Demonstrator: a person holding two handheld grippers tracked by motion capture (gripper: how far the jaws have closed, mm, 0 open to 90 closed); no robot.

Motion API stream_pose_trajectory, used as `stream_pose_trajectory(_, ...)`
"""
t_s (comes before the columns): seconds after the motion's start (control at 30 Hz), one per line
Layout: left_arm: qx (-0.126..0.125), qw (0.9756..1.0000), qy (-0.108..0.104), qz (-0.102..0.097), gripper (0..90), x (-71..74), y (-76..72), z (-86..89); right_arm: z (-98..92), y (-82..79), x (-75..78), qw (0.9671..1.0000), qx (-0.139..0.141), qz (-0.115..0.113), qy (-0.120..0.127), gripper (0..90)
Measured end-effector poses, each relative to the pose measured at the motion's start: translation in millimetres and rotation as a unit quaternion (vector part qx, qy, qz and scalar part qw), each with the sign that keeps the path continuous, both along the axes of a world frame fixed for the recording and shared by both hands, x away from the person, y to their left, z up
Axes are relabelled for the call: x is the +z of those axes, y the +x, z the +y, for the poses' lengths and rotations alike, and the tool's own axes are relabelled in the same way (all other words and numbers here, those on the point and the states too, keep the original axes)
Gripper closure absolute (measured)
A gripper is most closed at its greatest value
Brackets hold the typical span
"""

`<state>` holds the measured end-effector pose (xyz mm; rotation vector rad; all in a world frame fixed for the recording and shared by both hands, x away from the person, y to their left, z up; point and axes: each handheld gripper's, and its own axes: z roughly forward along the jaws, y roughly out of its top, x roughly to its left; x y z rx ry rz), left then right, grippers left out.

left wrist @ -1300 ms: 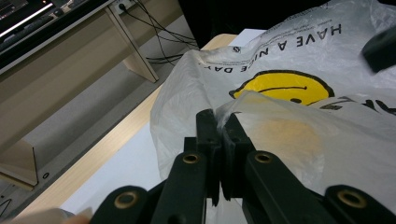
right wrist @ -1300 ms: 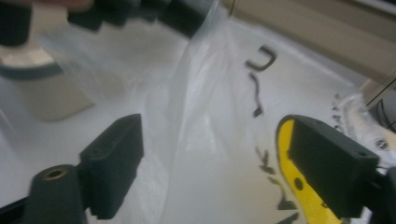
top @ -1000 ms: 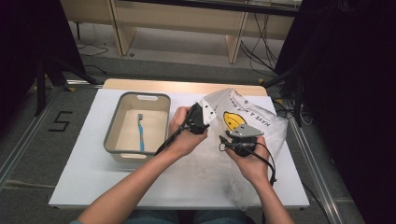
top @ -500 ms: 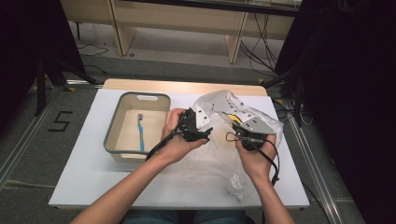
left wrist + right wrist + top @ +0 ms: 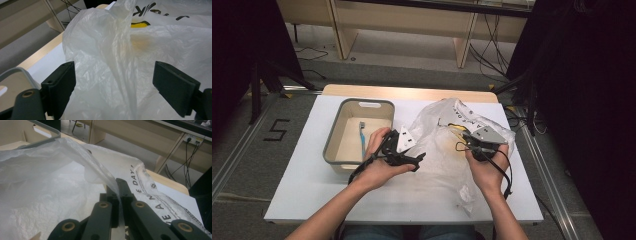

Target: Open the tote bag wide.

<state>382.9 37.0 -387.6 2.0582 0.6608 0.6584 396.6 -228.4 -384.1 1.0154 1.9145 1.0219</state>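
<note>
Pinching a fold of the bag (image 5: 62, 195), the right tongs (image 5: 468, 141) are clamped shut at centre right of the high view. Left tongs (image 5: 115, 82) have just been opening, jaws wide around loose film, on the bench (image 5: 302, 195).

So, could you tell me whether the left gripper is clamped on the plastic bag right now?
No, the left gripper stands wide open, its jaws apart around the plastic bag.

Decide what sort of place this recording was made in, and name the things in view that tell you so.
Probably a lab or workshop set up for recording: a white table ringed by dark curtains, loose cables on the carpet behind, and a taped number on the floor.
</note>
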Motion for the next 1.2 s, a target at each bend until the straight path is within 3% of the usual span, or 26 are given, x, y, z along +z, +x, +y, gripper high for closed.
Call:
stream_pose_trajectory(0.27,0.017,0.9997,-0.019,0.009,17.9,-3.3,-15.1,24.9,-0.6,0.9,-1.8,1.0,0.004,0.001,0.002,90.0)
stream_pose_trajectory(0.57,0.027,0.9993,-0.017,0.022,17.9,-8.2,-28.1,41.4,-0.9,0.1,-2.3,1.0,0.004,0.003,0.007,90.0)
stream_pose_trajectory(0.8,0.032,0.9986,-0.02,0.038,18.0,-12.7,-29.0,48.0,-1.8,0.2,-1.1,0.9999,0.001,0.005,0.009,90.0)
stream_pose_trajectory(1.2,0.034,0.9983,-0.022,0.042,18.1,-13.1,-29.8,50.0,-3.1,-1.2,-1.4,0.9999,0.002,0.006,0.011,90.0)
